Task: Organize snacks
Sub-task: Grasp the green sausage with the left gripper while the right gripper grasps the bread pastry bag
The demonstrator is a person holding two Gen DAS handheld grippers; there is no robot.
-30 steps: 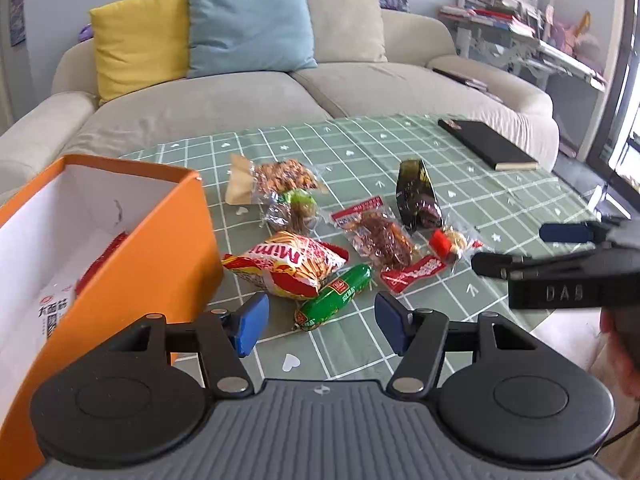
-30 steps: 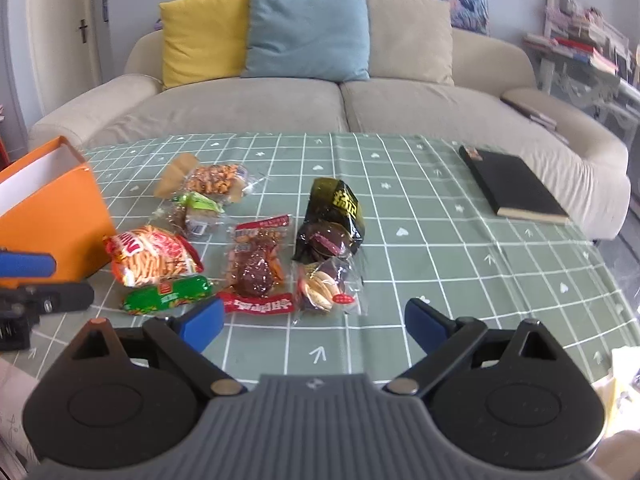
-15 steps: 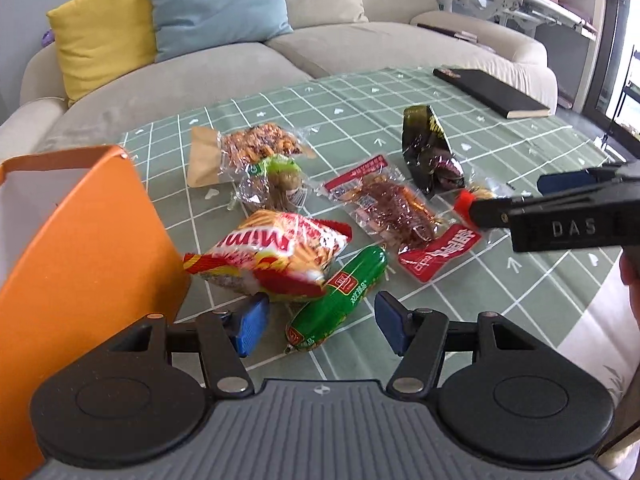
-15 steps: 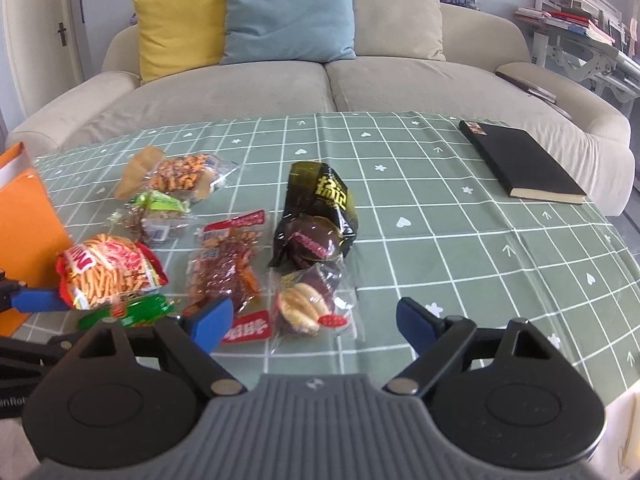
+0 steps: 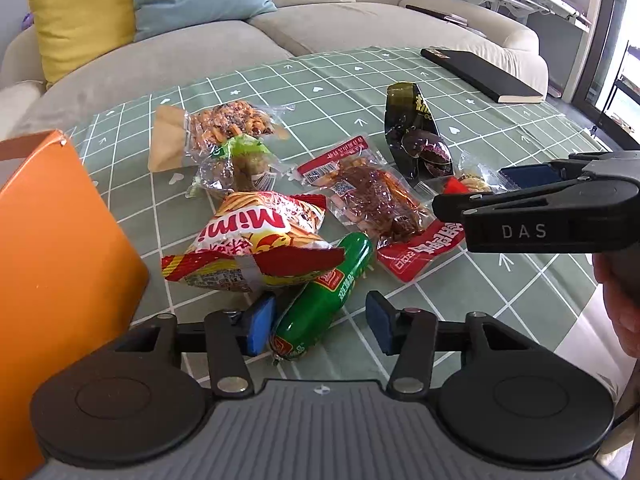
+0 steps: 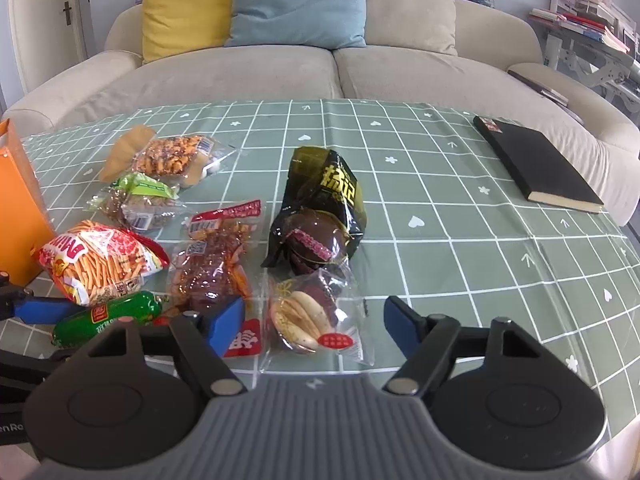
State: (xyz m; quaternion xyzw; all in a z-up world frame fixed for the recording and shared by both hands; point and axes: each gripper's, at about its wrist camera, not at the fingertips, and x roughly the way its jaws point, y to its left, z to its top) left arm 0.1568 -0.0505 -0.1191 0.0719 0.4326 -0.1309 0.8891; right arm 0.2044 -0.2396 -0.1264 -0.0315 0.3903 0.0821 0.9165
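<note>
Several snack packets lie on the green checked tablecloth (image 6: 440, 216). My left gripper (image 5: 320, 326) straddles the near end of a green sausage (image 5: 320, 304). Its jaws are closing, and the right pad still stands clear of the sausage. My right gripper (image 6: 313, 326) hangs low over a clear biscuit packet (image 6: 308, 320) that lies between its closing jaws, and the pads do not press on it. A red Mimi bag (image 5: 256, 244) rests against the sausage. The orange box (image 5: 60, 260) stands at the left.
A red meat packet (image 6: 216, 264), a black packet (image 6: 324, 208), a nut packet (image 6: 168, 156) and a green-labelled packet (image 6: 140, 200) lie further back. A black notebook (image 6: 536, 164) sits at the far right. A sofa with cushions stands behind the table.
Both grippers have come down and forward onto the snacks, and their jaws have narrowed. The left now straddles the green sausage, the right the biscuit packet.
</note>
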